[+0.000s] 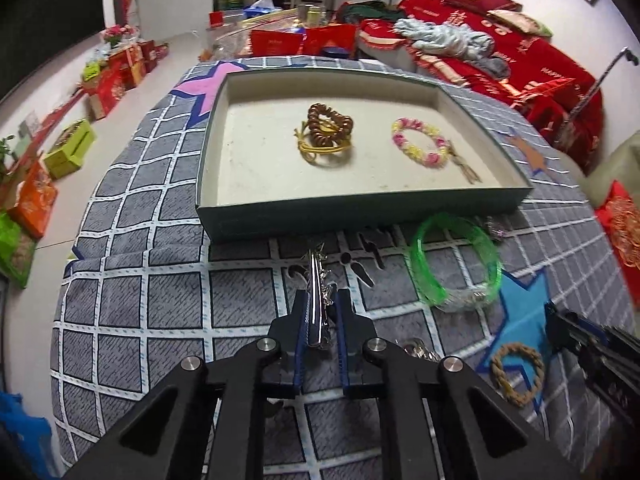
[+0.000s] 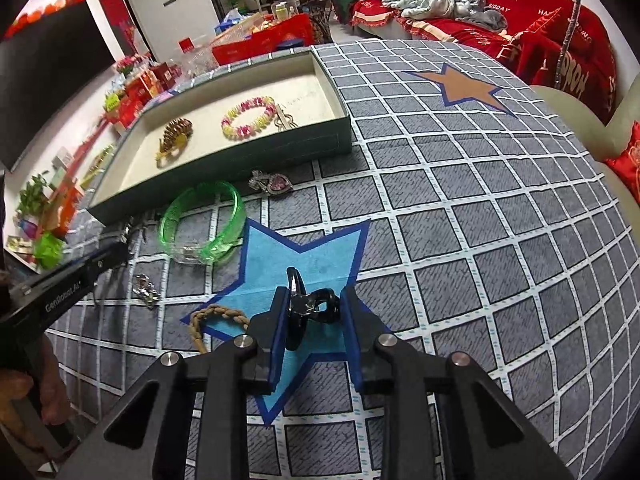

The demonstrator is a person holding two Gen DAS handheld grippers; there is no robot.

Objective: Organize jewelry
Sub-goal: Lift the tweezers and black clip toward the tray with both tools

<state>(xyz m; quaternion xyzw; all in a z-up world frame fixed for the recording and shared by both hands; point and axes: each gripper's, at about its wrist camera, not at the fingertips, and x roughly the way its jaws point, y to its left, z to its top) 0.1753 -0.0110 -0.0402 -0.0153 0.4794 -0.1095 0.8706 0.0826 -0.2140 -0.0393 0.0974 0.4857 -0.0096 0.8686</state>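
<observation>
A shallow green box (image 1: 352, 212) (image 2: 240, 160) with a cream floor sits on the grey checked table. In it lie a brown bead bracelet with gold cord (image 1: 328, 128) (image 2: 174, 134) and a pink-yellow bead bracelet (image 1: 420, 142) (image 2: 248, 117). My left gripper (image 1: 322, 300) is shut on a silver hair clip (image 1: 317, 292), just short of the box's front wall. My right gripper (image 2: 316, 300) is shut on a black hair claw (image 2: 310, 306) above the blue star.
On the cloth lie a green bangle (image 1: 456, 264) (image 2: 204, 224), a braided tan bracelet (image 1: 516, 374) (image 2: 216, 316), a pink-stone brooch (image 2: 272, 184) and a small silver piece (image 2: 145, 286). A red sofa (image 1: 520, 52) stands behind the table.
</observation>
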